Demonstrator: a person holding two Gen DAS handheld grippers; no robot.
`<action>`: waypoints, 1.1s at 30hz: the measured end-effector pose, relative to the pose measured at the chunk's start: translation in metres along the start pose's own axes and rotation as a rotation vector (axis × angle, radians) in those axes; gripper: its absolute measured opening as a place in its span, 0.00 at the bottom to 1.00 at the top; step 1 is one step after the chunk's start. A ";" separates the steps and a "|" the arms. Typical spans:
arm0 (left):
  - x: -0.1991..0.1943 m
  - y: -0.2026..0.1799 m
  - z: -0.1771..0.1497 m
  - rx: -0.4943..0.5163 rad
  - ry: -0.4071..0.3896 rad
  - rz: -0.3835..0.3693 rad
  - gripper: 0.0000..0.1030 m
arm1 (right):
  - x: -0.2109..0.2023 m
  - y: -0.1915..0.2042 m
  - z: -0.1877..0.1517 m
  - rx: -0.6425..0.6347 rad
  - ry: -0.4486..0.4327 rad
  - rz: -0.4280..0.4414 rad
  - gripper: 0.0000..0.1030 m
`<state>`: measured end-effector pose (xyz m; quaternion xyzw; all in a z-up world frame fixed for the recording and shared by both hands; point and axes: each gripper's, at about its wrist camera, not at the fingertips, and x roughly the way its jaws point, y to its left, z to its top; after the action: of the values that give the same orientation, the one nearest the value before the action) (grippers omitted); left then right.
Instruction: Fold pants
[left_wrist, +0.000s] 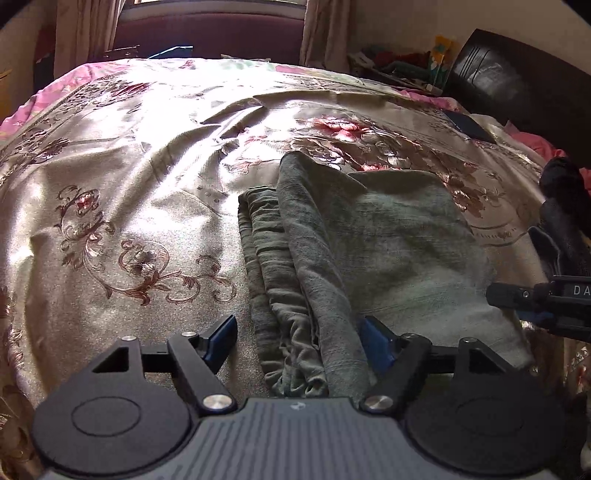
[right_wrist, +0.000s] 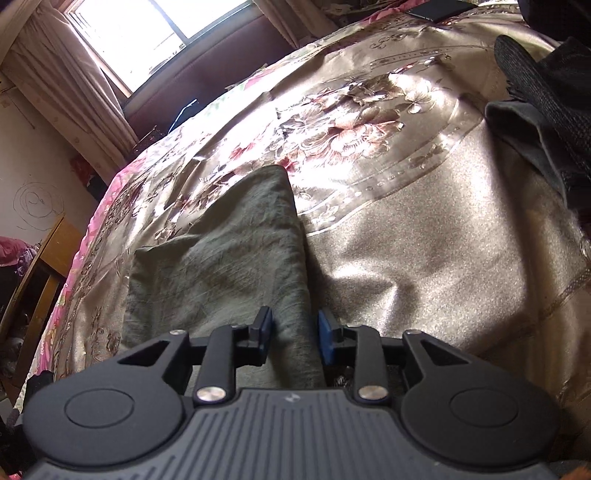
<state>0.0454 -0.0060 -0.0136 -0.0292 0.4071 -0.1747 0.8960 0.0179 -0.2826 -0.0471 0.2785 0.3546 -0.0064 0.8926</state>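
The grey-green pants (left_wrist: 369, 240) lie folded on a shiny floral bedspread (left_wrist: 129, 184), with the gathered waistband along their left side. My left gripper (left_wrist: 297, 338) is open wide over the near edge of the pants. Its left finger (left_wrist: 221, 334) rests on bare bedspread and its right finger (left_wrist: 373, 341) stands against the cloth. In the right wrist view the pants (right_wrist: 221, 258) reach away to a corner. My right gripper (right_wrist: 295, 332) is open, with the right edge of the pants lying loose between its blue pads. From the right edge of the left wrist view one of its fingers (left_wrist: 517, 293) reaches in.
A black-gloved hand (left_wrist: 561, 206) shows at the right. A dark flat object (left_wrist: 469, 125) lies near the black headboard (left_wrist: 517, 74). Dark cloth and a glove (right_wrist: 535, 110) sit at the upper right. Wooden furniture (right_wrist: 44, 258) stands beside the bed, under a curtained window (right_wrist: 147, 37).
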 end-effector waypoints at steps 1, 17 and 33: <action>0.000 -0.001 0.000 0.004 0.001 0.001 0.84 | -0.003 0.002 -0.002 -0.012 -0.015 -0.015 0.28; 0.000 -0.006 -0.003 0.038 0.025 0.025 0.92 | -0.012 0.015 -0.017 -0.088 -0.011 -0.086 0.37; -0.007 -0.011 -0.009 0.081 0.034 0.095 0.97 | -0.017 0.021 -0.016 -0.149 -0.060 -0.152 0.38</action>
<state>0.0314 -0.0135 -0.0119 0.0295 0.4160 -0.1486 0.8966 -0.0010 -0.2595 -0.0353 0.1835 0.3472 -0.0562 0.9179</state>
